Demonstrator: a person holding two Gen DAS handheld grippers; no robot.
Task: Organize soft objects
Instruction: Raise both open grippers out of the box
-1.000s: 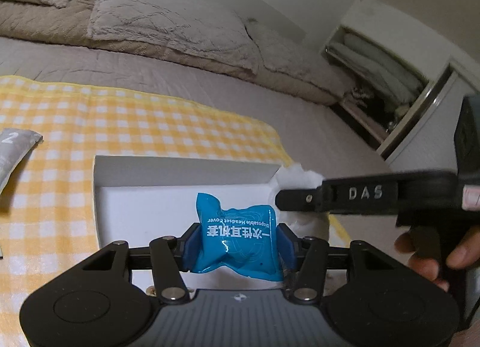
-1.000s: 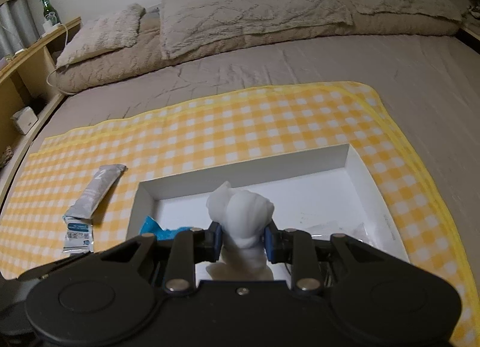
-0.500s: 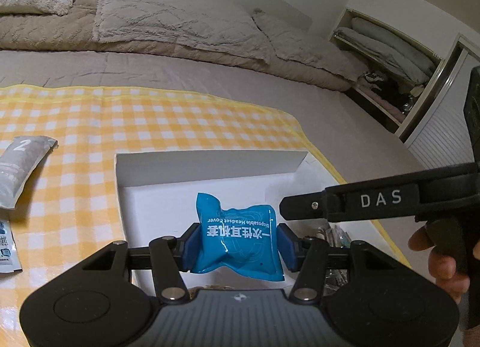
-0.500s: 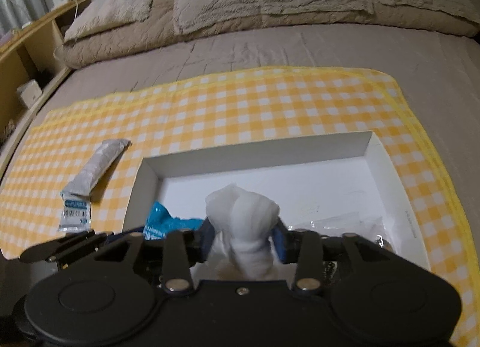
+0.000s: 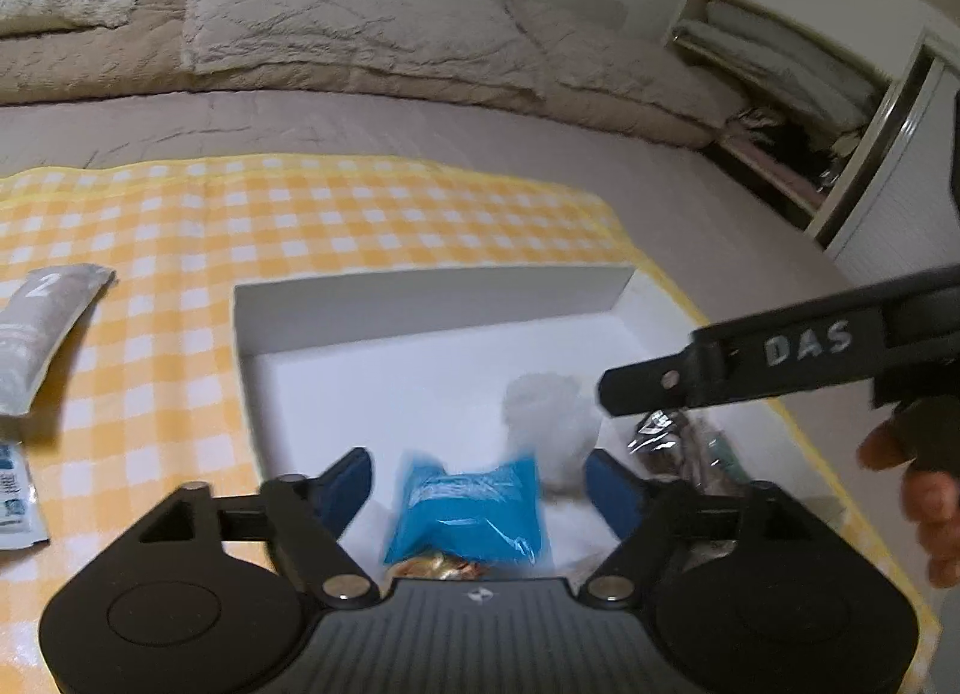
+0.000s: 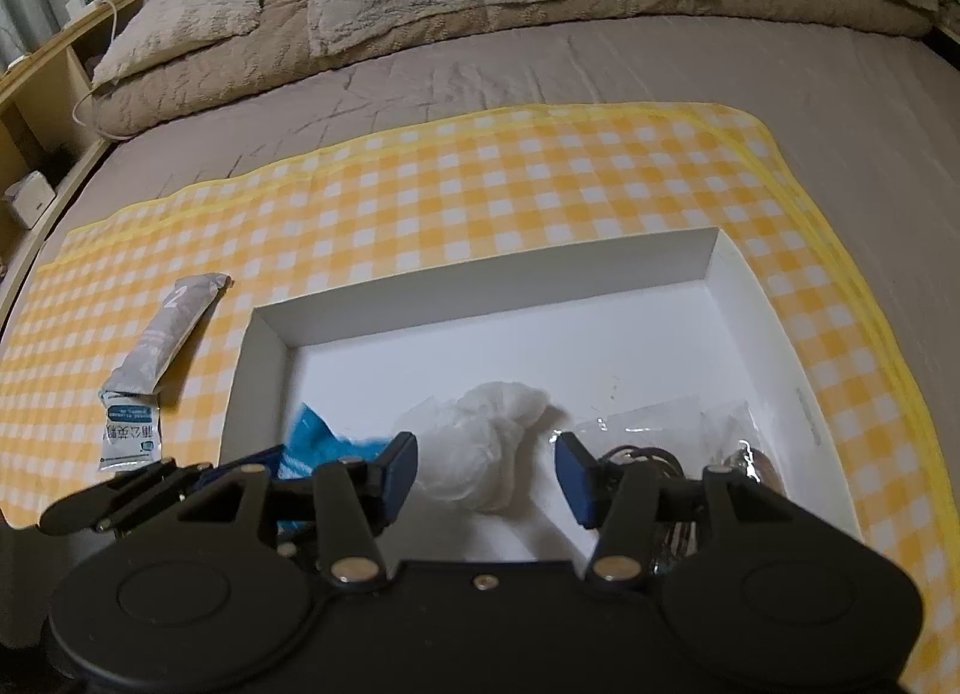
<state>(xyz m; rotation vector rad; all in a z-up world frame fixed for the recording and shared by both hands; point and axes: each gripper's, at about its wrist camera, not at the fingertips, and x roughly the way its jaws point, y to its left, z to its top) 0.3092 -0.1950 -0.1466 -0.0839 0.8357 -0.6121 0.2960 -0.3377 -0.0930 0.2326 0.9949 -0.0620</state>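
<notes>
A white open box (image 5: 432,298) (image 6: 492,286) sits on the yellow checked cloth (image 5: 336,214). In it lies a blue packet (image 5: 465,508) (image 6: 312,442), blurred, between the spread pads of my left gripper (image 5: 480,490); its jaws are opening and neither pad touches the packet. A white crumpled wad (image 6: 480,448) (image 5: 546,424) lies in the box between the pads of my right gripper (image 6: 485,472), whose jaws are opening too, clear of the wad. The right gripper's black arm marked DAS (image 5: 780,352) crosses the left wrist view, with a hand (image 5: 924,490) behind it.
A grey sachet marked 2 (image 6: 168,334) (image 5: 42,328) and a small white packet (image 6: 129,436) lie on the cloth left of the box. Clear-wrapped items (image 6: 708,442) fill the box's right corner. Pillows and bedding lie beyond; a wooden shelf stands at the left.
Both grippers have let go. The left jaws spread and the blue packet dropped into the box. The right jaws widened and the white wad now rests on the box floor.
</notes>
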